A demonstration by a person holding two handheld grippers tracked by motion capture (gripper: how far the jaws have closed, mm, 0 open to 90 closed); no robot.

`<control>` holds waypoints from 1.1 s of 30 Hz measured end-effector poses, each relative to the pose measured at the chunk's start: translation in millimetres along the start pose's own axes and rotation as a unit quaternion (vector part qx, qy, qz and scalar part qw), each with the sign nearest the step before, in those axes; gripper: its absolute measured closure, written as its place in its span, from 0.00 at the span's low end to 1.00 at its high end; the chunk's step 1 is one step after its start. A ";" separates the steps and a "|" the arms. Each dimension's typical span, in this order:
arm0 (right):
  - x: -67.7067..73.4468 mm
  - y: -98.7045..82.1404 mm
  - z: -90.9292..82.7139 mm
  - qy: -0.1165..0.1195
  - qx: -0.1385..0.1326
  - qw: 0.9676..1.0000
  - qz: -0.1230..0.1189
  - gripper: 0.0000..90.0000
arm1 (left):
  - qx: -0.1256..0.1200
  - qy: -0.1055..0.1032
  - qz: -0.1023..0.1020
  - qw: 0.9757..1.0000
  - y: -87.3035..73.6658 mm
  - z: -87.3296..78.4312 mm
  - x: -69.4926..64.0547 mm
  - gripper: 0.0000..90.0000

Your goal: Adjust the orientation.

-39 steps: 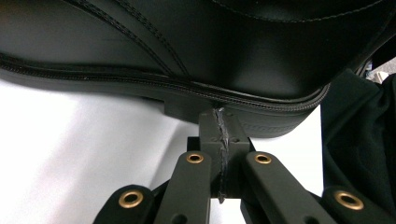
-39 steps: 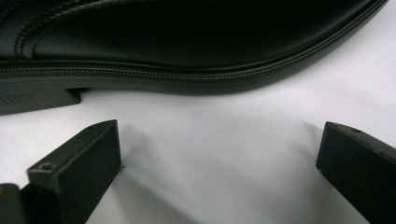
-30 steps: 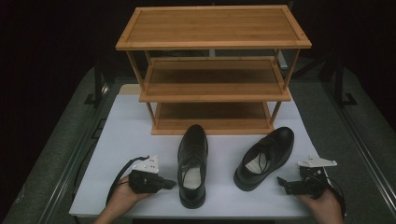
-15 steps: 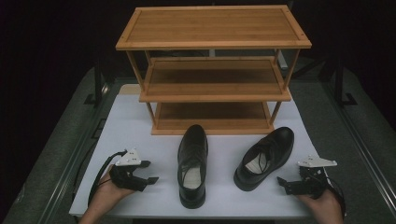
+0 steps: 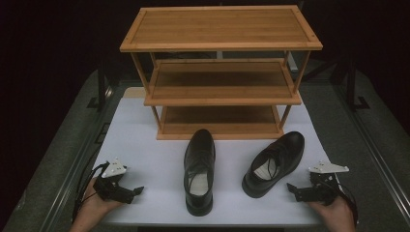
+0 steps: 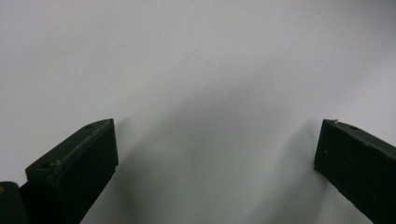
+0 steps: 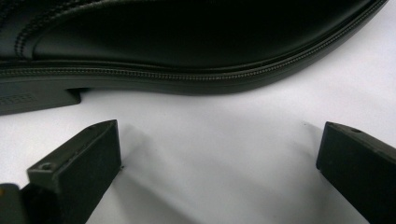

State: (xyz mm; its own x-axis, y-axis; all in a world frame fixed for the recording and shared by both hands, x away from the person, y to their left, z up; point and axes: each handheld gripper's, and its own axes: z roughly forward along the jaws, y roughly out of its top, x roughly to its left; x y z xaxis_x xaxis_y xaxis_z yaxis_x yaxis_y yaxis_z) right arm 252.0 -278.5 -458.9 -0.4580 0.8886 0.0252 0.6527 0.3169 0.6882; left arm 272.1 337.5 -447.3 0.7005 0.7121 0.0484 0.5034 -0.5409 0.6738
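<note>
— Shoes first: where do the two black leather lace-up dress shoes sit?

— Both stand upright on the white tabletop [image 5: 145,140], near the three-tier bamboo shoe rack [image 5: 221,72] but not on it. The left black leather shoe [image 5: 199,169] lies in the middle of the table, toe pointing away toward the rack's bottom shelf, heel toward the near edge. The right black leather shoe [image 5: 274,162] is angled, toe far and to the right, heel near and to the left. The two are apart, not touching.

— And the rack?

— It stands at the far side of the table, all three wooden shelves bare.

— The tongs?

— The left gripper [image 5: 133,192] rests low at the near left corner of the table, held in the person's left hand [image 5: 94,205], well apart from the left shoe. In the left gripper view its jaws are spread wide over plain white surface, nothing between them.

— The right one?

— The right gripper [image 5: 293,189] sits at the near right, in the person's right hand [image 5: 333,212], just beside the angled shoe's heel end. In the right gripper view the jaws gape wide (released, empty), and the shoe's stitched sole edge and heel block [image 7: 37,98] run across just beyond the tips, without touching them.
</note>
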 end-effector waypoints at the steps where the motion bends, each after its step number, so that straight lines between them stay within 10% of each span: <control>1: 0.1 0.0 0.0 0.000 0.000 1.000 0.000 0.00 | -0.010 -0.010 -0.016 1.000 -2.9 1.8 3.6 0.00; 20: -1.7 0.6 -6.7 0.007 0.003 1.000 0.009 0.00 | -0.011 -0.007 -0.015 1.000 -3.5 2.2 2.7 0.00; 28: -17.1 13.8 -24.5 0.004 -0.023 0.999 0.025 0.36 | -0.010 -0.007 -0.015 1.000 -3.6 2.2 2.7 0.00; 33: -34.9 32.3 -26.8 0.000 -0.036 0.999 0.029 0.75 | -0.014 -0.005 -0.013 1.000 -4.5 2.1 2.1 0.00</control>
State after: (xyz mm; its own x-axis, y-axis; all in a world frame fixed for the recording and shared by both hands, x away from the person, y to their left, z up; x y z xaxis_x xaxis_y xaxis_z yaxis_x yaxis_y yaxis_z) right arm 272.9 -308.1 -418.1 -0.4205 0.9048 0.0668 0.6338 0.2403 0.7352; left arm 272.4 340.5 -451.8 0.6930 0.7205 0.0228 0.5068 -0.5095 0.6954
